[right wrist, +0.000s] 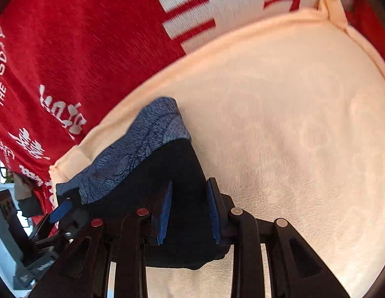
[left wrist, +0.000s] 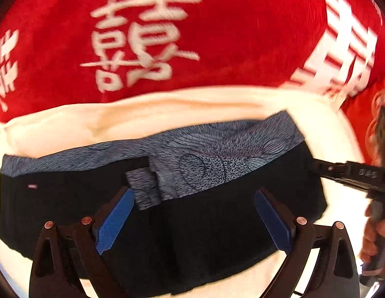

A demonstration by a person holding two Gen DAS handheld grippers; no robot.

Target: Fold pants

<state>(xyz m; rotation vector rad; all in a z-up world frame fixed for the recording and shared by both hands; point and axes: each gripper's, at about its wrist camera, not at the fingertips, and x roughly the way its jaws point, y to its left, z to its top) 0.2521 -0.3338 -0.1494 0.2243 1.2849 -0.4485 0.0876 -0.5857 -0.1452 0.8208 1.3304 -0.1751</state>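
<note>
Left wrist view: the left gripper [left wrist: 194, 213] stands with its jaws spread wide, the blue pads [left wrist: 115, 219] well apart and gripping nothing. The folded pants [left wrist: 212, 231], black with a blue-grey patterned waistband [left wrist: 217, 151], lie directly ahead of and between the jaws, spanning beyond both fingers to either side. A short patterned tab of the same fabric sits just beside the tip of the left-hand pad. The pants rest on a cream towel [left wrist: 117, 124], which extends past the jaws on every side. Beyond the towel, ahead of the jaws, lies a red cloth [left wrist: 242, 37] printed with white characters. To the right of the jaws the right gripper [left wrist: 341, 173] reaches in at the edge of the pants; a hand [left wrist: 373, 238] holds its handle.

Right wrist view: the right gripper [right wrist: 190, 211] has its jaws partly apart, with the black end of the pants [right wrist: 162, 173] lying between them; whether the pads press the fabric cannot be told. The waistband [right wrist: 142, 136] runs ahead and to the left of the jaws. The cream towel [right wrist: 291, 124] fills the area ahead and to the right. The red cloth [right wrist: 80, 49] lies further left. The left gripper [right wrist: 60, 211] appears at the far left, near the waistband end. No containers appear in either view
</note>
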